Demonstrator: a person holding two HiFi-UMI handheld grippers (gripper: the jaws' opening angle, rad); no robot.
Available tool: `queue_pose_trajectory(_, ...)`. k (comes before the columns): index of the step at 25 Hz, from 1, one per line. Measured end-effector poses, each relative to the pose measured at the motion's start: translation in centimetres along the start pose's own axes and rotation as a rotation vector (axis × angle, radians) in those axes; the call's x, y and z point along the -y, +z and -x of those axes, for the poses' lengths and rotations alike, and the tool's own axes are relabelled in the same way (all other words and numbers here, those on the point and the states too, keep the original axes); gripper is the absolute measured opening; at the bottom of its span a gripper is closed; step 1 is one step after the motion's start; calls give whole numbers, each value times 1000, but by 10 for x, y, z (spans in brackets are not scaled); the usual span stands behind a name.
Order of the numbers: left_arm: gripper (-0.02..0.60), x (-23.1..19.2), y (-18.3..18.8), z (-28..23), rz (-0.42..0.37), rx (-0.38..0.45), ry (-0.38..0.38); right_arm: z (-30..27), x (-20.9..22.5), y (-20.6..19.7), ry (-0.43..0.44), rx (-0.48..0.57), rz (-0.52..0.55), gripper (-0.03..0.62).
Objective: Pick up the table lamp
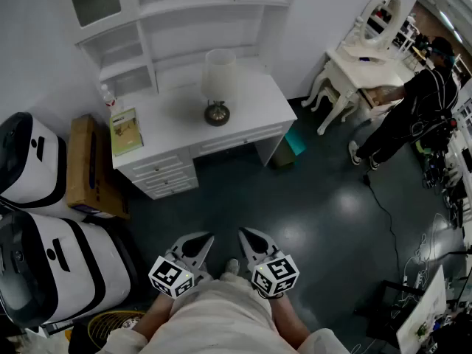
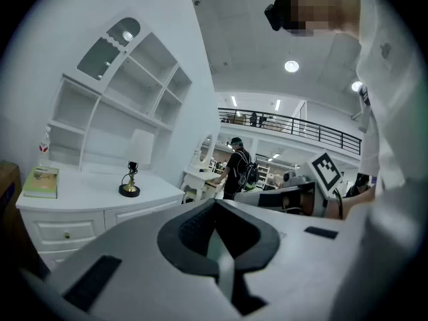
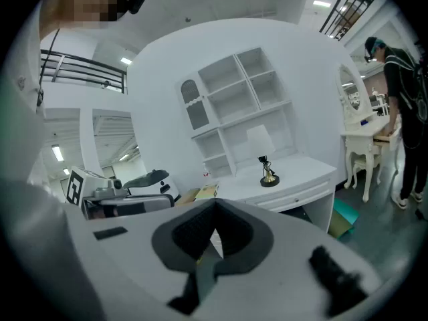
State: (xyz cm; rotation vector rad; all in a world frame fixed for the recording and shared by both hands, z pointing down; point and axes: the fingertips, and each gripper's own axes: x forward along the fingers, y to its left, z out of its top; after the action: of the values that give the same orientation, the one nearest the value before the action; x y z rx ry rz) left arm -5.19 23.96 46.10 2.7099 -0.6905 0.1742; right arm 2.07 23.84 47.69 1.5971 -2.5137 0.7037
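While the white-shaded table lamp with a dark round base (image 1: pixel 218 87) stands upright on the white drawered desk (image 1: pixel 254 109), the left gripper (image 1: pixel 198 245) and right gripper (image 1: pixel 252 242) are held close to the person's body, well apart from the lamp, each with its jaws clenched on nothing. Step in hand, by judgement: the approach. The next move calls for reaching the desk, parting one gripper's jaws and setting them around the slim stem
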Motion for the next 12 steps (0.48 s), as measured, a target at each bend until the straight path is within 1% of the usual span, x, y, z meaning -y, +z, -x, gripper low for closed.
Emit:
queue_pose_trajectory(9, 7, 20, -6, -20, 4, -18, 7, 23, 23, -9, -4, -15, 0, 11)
queue_pose_trajectory(12, 7, 27, -10, -27, 8, -26, 13, 29, 34, -10, -3, -5, -31, 11)
